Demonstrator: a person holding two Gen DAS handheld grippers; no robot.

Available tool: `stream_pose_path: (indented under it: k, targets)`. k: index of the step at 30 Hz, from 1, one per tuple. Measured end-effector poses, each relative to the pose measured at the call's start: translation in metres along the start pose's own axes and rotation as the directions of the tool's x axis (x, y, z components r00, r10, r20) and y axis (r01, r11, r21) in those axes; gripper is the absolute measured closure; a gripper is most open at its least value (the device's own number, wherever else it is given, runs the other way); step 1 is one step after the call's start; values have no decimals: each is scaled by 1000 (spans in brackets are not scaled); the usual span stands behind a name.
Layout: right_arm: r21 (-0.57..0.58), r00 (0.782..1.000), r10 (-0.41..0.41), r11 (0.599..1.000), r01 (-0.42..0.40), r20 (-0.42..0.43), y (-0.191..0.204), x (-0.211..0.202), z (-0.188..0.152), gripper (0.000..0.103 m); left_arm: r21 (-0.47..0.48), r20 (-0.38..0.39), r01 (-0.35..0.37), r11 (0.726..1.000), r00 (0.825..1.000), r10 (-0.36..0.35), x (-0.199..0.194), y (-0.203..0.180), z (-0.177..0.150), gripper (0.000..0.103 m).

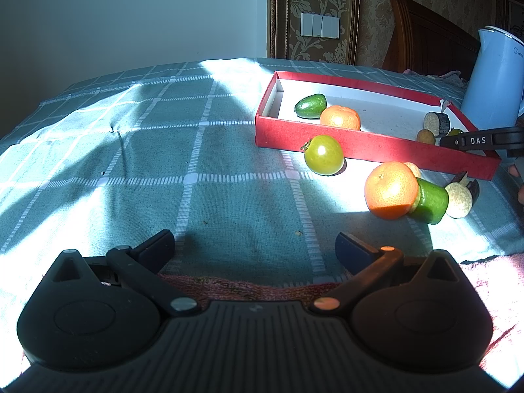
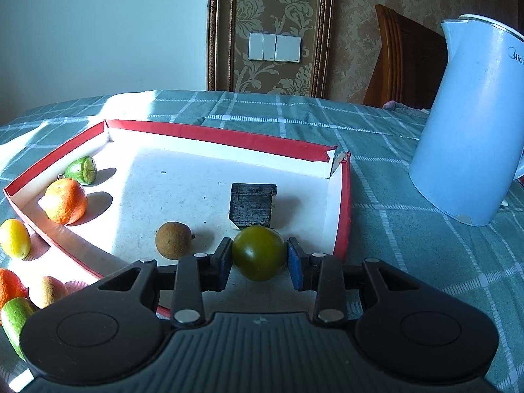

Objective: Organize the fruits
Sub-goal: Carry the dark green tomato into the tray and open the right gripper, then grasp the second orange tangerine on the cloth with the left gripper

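A red box (image 1: pixel 360 145) with a white floor (image 2: pixel 183 190) lies on the checked cloth. In it lie a green avocado piece (image 2: pixel 81 170), an orange (image 2: pixel 65 200), a brown round fruit (image 2: pixel 173 240) and a dark cut block (image 2: pixel 252 208). My right gripper (image 2: pixel 258 258) is shut on a dark green tomato (image 2: pixel 258 252) over the box's near right corner. My left gripper (image 1: pixel 255 245) is open and empty above the cloth. Outside the box lie a green tomato (image 1: pixel 323 154), an orange (image 1: pixel 391 190), a green piece (image 1: pixel 430 200) and a pale cut piece (image 1: pixel 460 195).
A white kettle (image 2: pixel 471 124) stands right of the box. A wooden headboard (image 2: pixel 402 59) and wall lie beyond the table. A pinkish towel (image 1: pixel 491 281) lies at the near edge. A yellowish fruit (image 2: pixel 14 237) lies left of the box.
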State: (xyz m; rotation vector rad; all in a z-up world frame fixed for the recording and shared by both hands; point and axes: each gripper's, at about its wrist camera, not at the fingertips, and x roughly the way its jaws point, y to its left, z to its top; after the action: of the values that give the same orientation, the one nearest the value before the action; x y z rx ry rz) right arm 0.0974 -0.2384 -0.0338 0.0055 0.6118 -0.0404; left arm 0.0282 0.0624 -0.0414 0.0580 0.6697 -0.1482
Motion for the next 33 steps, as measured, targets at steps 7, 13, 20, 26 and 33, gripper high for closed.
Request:
stream_pose_path:
  k: [7, 13, 20, 26, 33]
  targets:
    - [11, 996, 9, 1000, -10, 90, -1, -33, -6, 30, 0, 0, 0, 1000, 1000, 0, 0, 0, 0, 0]
    - [78, 994, 34, 996, -42, 102, -14, -68, -25, 30, 0, 0, 0, 1000, 1000, 0, 0, 0, 0, 0]
    - [108, 993, -3, 994, -10, 119, -27, -97, -56, 30, 0, 0, 0, 1000, 1000, 0, 0, 0, 0, 0]
    - [80, 998, 15, 997, -20, 55, -22, -84, -65, 30, 2, 1, -1, 1000, 1000, 1, 0, 0, 0, 0]
    - [125, 999, 41, 991, -44, 25, -29, -79, -67, 27, -42, 31, 105, 994, 994, -104, -11, -6, 2, 0]
